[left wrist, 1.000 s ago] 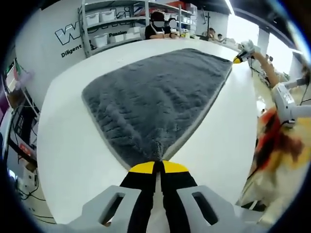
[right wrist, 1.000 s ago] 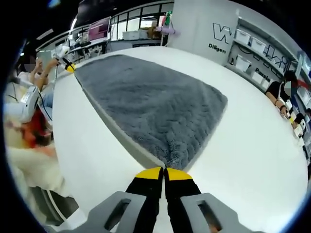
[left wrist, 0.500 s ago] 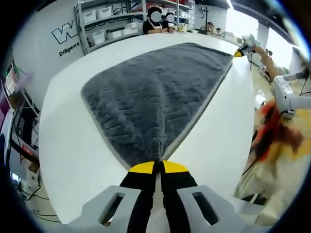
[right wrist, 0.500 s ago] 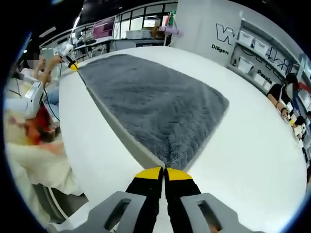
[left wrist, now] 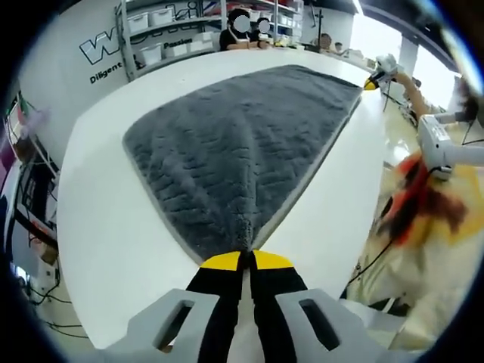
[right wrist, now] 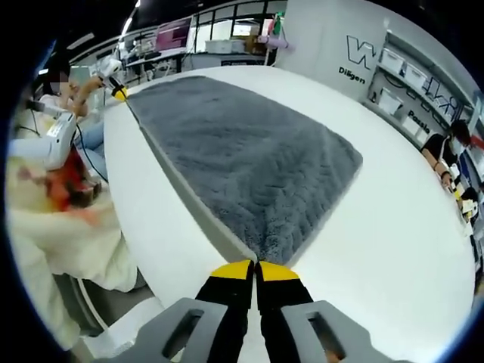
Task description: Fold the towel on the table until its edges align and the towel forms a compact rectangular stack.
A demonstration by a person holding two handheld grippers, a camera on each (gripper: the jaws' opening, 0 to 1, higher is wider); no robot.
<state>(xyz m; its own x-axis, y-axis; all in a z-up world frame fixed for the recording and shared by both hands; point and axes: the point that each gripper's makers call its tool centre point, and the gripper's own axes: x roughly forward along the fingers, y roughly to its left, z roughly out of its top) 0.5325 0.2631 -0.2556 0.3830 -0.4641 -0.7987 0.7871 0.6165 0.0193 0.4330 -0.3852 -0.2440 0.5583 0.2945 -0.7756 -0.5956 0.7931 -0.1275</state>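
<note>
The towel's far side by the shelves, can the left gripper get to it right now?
Probably not yet. The left gripper is shut on a near corner of the towel, and the far side lies across the whole towel on the table. Nothing blocks the way.

The right gripper [right wrist: 255, 265] pinches a corner of the grey towel [right wrist: 249, 159] on the white table [right wrist: 393, 249].

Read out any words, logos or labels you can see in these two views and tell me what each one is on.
"W": large outlined letter, cut off, on the white wall; also in the right gripper view.
"Diligent": below it on that wall; reads "Diligen", cut off, in the right gripper view.
"Passion": partly hidden behind the shelf rack.
Shelf bin labels: too small to read.
</note>
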